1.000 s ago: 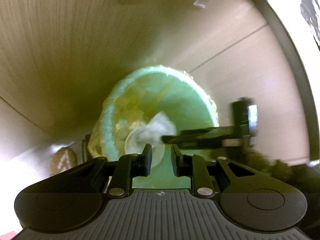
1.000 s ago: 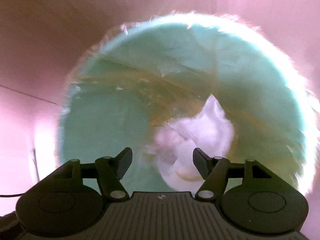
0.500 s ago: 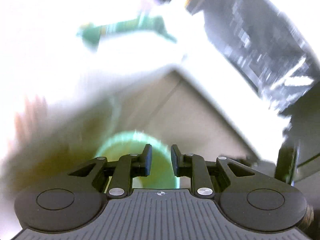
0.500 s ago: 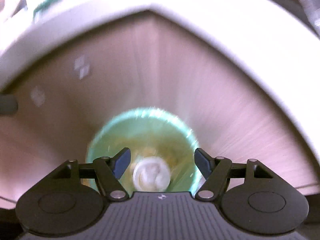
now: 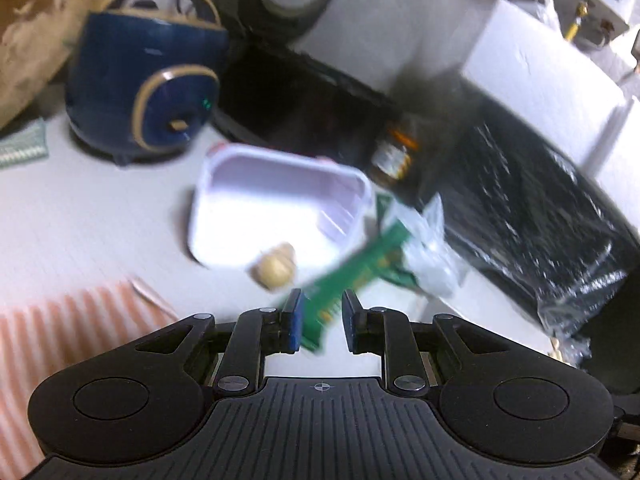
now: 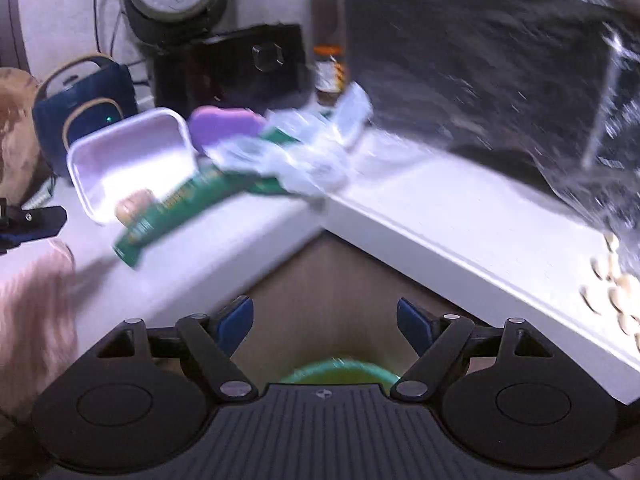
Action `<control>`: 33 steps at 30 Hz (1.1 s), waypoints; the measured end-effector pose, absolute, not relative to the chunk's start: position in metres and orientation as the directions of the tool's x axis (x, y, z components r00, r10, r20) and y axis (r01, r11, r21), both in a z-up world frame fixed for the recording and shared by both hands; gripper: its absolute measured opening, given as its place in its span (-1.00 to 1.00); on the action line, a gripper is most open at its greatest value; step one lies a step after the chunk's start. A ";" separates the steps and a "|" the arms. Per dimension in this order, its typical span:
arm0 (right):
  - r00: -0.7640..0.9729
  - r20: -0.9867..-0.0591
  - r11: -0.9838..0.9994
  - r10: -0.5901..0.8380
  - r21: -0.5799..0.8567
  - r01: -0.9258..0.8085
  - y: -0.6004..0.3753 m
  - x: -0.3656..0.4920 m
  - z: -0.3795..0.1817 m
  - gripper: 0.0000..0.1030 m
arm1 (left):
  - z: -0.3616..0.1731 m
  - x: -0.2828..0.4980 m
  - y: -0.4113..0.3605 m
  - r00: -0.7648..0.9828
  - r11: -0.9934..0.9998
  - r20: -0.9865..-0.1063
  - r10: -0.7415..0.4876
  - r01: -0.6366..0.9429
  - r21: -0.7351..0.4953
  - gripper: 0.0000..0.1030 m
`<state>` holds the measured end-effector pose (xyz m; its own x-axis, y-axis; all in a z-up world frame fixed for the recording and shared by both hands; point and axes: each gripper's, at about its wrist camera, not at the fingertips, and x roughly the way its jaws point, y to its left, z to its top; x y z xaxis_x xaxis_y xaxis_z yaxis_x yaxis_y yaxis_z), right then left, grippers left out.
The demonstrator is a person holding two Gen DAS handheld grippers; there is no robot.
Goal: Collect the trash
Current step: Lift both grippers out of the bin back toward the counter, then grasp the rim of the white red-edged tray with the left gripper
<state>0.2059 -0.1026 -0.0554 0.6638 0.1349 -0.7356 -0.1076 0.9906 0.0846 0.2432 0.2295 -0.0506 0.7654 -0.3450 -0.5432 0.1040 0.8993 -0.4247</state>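
I am looking over the white L-shaped counter, where a white rectangular plastic tray, a long green printed wrapper and crumpled clear film are lying near the corner. My right gripper is opening its jaws on nothing above the green-lined bin; my left gripper is hovering part-spread over the wrapper's end. Motion blur is risking a mistimed pinch, nudging the tray's small tan nutshell-like scrap away.

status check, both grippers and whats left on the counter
Left gripper open, empty. Right gripper opening, empty, above green bin. Green wrapper, clear plastic, white tray on counter. Nothing blocking.
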 end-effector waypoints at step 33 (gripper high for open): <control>0.594 -0.730 0.910 0.338 0.094 -0.403 -0.011 0.279 -0.069 0.60 | -0.070 0.301 0.307 0.805 0.883 -0.593 0.021 -0.293 -0.366 -0.68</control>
